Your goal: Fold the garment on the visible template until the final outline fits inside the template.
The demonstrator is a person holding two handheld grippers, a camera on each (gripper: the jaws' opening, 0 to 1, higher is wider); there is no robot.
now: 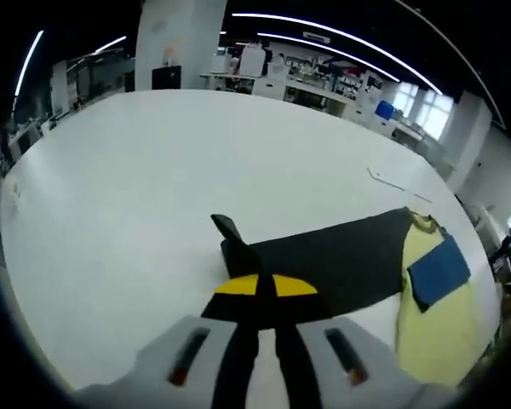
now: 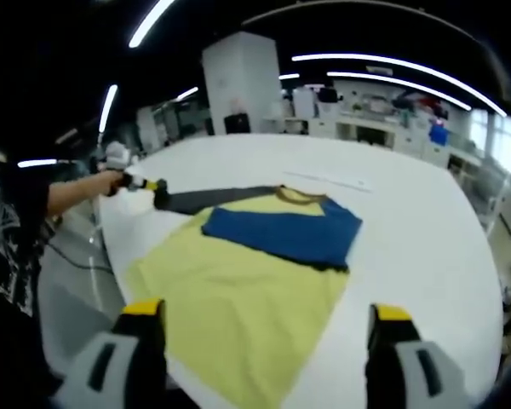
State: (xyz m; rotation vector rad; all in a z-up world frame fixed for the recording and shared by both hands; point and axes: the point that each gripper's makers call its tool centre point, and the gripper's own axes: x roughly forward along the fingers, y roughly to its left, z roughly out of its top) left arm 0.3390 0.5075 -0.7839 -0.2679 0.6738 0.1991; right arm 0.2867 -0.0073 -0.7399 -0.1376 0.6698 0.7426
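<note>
A yellow shirt (image 2: 238, 298) lies flat on the white table (image 2: 426, 239). Its blue sleeve (image 2: 289, 228) is folded across the chest, and its black sleeve (image 2: 213, 198) stretches out to the left. In the left gripper view, my left gripper (image 1: 260, 285) is shut on the end of the black sleeve (image 1: 341, 260), with the yellow body (image 1: 434, 332) and blue sleeve (image 1: 439, 271) off to the right. The left gripper (image 2: 140, 183) also shows in the right gripper view, held in a hand at the sleeve's tip. My right gripper (image 2: 268, 311) hangs open above the shirt's near hem, holding nothing.
The table edge (image 2: 111, 247) runs close along the shirt's left side, with floor below. A person in dark printed clothing (image 2: 17, 230) stands there. Thin white marks (image 1: 387, 179) lie on the table past the collar. Desks and shelves stand far behind.
</note>
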